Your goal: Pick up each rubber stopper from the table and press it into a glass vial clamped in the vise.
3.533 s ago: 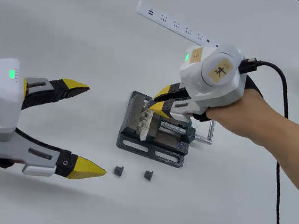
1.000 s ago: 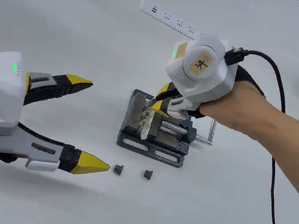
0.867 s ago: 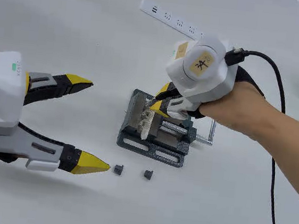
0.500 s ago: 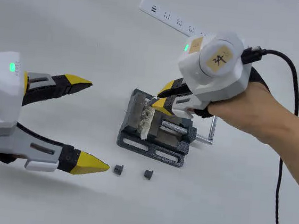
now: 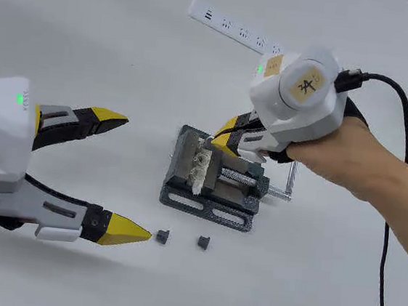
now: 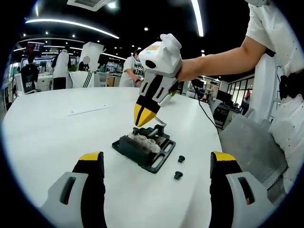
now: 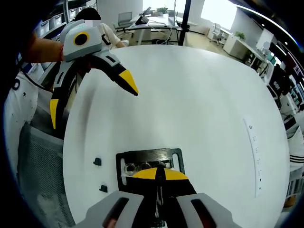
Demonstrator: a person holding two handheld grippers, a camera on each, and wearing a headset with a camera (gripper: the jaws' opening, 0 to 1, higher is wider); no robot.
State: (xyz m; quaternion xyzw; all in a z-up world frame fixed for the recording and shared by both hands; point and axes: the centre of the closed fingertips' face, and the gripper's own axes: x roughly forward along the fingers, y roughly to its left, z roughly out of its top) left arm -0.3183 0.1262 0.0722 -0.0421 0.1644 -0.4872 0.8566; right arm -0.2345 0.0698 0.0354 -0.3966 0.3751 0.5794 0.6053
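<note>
Two small dark grey rubber stoppers lie on the white worktop [image 5: 92, 39] just in front of a dark grey metal bench vise [image 5: 213, 206]. The left stopper [image 5: 162, 235] and the right stopper [image 5: 203, 242] sit near each other but apart. A short row of clear glass vials [image 5: 201, 169] stands upright, clamped between the vise's two blocks.

The right tool [image 5: 218, 141], held in a person's hand, hangs over the far end of that row. Its yellow tips are pressed together and point down at the vials. Whether they touch the glass cannot be told.

The left tool [image 5: 136, 176] is spread wide to the left of the vise, and its lower yellow tip is just beside the left stopper. In the left gripper view the vise and both stoppers lie between its two jaws.

A long white power strip [image 5: 235, 30] lies well apart, beyond the vise.
</note>
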